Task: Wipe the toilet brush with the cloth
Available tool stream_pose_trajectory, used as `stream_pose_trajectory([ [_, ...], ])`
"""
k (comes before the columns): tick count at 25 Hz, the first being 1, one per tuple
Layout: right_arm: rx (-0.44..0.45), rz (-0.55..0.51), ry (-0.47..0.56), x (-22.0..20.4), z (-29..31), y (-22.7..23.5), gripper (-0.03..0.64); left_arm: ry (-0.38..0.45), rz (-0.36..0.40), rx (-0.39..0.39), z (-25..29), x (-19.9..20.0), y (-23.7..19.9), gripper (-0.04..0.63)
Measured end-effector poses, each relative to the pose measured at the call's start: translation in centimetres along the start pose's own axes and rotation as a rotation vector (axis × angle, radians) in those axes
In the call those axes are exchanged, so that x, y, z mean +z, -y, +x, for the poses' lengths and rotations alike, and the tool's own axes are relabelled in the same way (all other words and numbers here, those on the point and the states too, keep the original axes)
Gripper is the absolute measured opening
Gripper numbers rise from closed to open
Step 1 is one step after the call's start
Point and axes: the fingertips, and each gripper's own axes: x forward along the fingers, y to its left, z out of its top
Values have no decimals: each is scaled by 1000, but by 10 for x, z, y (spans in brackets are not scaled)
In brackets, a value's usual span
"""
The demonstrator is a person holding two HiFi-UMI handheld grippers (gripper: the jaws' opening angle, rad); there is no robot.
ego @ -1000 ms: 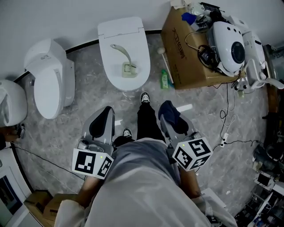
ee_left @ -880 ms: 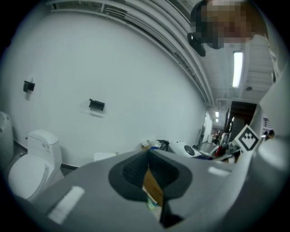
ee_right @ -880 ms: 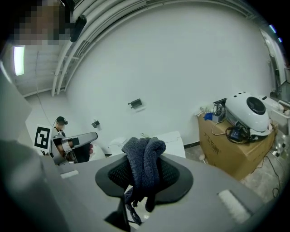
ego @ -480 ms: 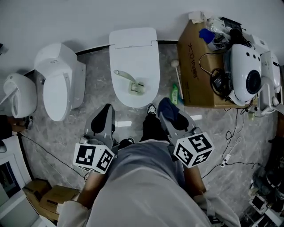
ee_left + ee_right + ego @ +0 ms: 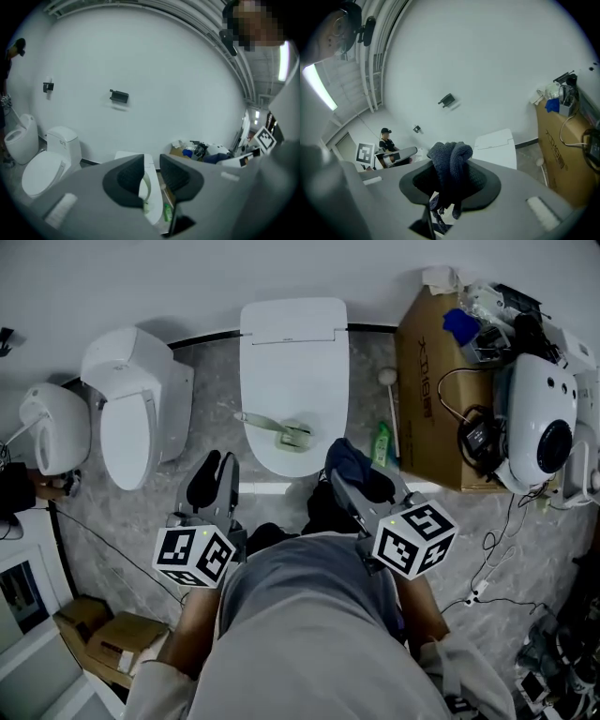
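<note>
Your right gripper point(image 5: 452, 180) pinches the dark blue knitted cloth point(image 5: 450, 159), left gripper point(image 5: 151, 174) gapes empty; unheld, the pale-green toilet brush point(image 5: 272, 426) could skid off the white toilet point(image 5: 291, 343).

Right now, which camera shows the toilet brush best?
The head view: the whole toilet brush lies on the middle toilet. The left gripper view shows just a sliver; the right gripper view shows none.

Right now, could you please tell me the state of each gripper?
Left gripper: open, nothing between its jaws.
Right gripper: closed on the dark blue cloth.
</note>
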Motion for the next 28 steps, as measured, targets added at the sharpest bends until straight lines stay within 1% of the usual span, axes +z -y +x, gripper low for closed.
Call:
stream_pose_trajectory([
  [2, 22, -10, -13, 4, 6, 8, 103, -12, -13, 25, 13, -3, -4, 0],
  [9, 54, 7, -73, 10, 34, 38, 100, -45, -59, 106, 54, -15, -29, 0],
  [12, 67, 12, -95, 12, 47, 46, 100, -60, -92, 131, 70, -22, -39, 0],
  [17, 104, 20, -120, 15, 65, 51, 98, -75, -162, 143, 97, -34, -50, 0],
  [23, 133, 21, -168, 11, 88, 55, 98, -80, -220, 145, 120, -44, -62, 0],
  [28, 151, 52, -188, 5, 108, 63, 102, -48, -231, 143, 127, -48, -62, 0],
])
